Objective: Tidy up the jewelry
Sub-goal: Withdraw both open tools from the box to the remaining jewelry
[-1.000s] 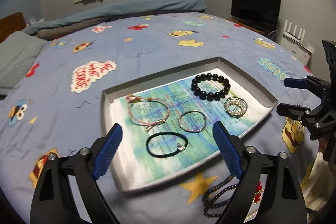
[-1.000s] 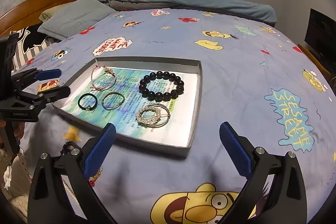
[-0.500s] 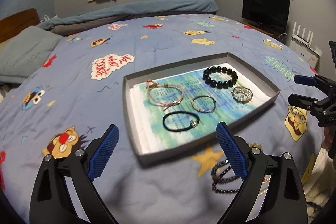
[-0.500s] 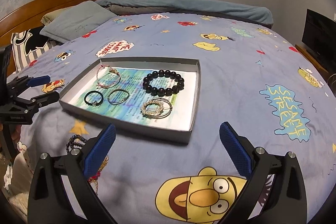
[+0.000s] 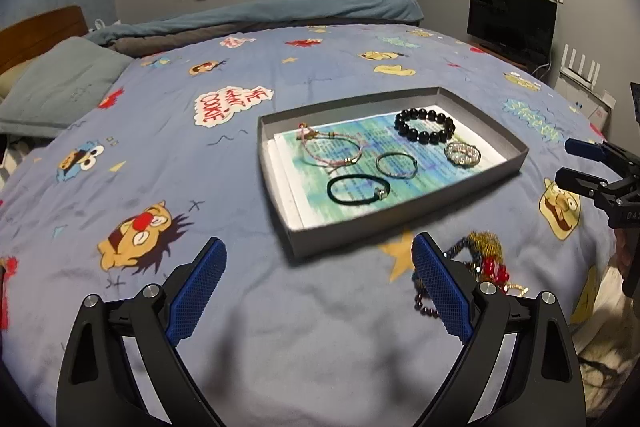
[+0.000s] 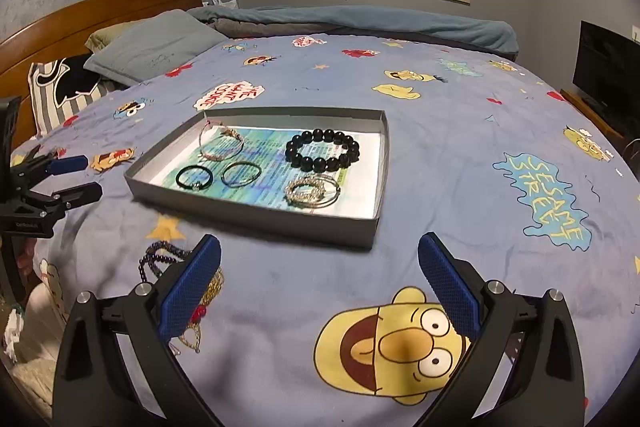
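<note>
Both pairs of jaws stand spread wide with nothing between their blue, cross-hatched rubber pads: the left gripper [image 5: 318, 283] and the right gripper [image 6: 320, 275] each hover over the blue cotton bedspread [image 6: 460, 155], a soft, faintly creased cloth printed with cartoon faces and lettering.

Ahead of both jaw gaps lies a shallow grey cardboard box lid [image 5: 404, 217], rectangular with low upright walls, lined with a sheet of paper printed in green and blue [image 5: 352, 155]. Five pieces rest on that paper, apart from one another. The bracelet of large glossy black round beads [image 6: 322, 150] sits toward the far wall. Left of it in the left wrist view is a thin pink cord bracelet [image 5: 330, 150] with small metal fittings. Nearer the jaws lie a black elastic band with a small metal charm [image 5: 358, 189] and, just beside it, a slim silvery metal bangle [image 5: 396, 165]. A coiled sparkly wire bracelet with pale beads [image 6: 312, 191] lies at the end nearest the right gripper.

Outside the lid, on the bedspread by the left gripper's right pad, sits a tangled heap of loose jewelry [image 5: 478, 263]: dark bead strands, gold chain and red beads, partly hidden behind the pad.
</note>
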The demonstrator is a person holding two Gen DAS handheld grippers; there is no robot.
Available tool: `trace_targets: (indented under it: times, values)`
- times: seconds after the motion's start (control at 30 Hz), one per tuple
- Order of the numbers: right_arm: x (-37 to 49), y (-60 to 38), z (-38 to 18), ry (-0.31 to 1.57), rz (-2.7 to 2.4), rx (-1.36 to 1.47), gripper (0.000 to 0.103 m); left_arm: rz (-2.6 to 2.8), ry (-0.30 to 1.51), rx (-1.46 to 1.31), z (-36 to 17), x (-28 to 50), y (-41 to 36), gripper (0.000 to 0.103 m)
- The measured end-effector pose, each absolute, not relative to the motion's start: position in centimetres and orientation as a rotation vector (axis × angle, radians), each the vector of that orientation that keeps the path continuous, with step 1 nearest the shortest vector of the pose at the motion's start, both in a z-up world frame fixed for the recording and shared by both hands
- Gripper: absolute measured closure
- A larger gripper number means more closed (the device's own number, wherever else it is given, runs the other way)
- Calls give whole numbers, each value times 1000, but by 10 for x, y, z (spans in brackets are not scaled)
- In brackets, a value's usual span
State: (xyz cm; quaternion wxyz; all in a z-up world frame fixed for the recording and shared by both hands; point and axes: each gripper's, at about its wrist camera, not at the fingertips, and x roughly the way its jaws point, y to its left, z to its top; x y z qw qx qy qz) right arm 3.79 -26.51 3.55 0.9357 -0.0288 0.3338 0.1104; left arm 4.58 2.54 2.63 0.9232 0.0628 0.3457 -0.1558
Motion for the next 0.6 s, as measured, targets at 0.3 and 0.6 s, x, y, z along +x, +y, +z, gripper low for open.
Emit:
trace_targets:
  times: [0.3, 0.6]
  values:
    - [21, -258, 11, 731, 254, -37, 5, -348, 730, 111, 10, 26, 25, 10]
    - [3, -244, -3, 766, 327, -42, 5, -397, 795, 114, -18, 13, 8, 10]
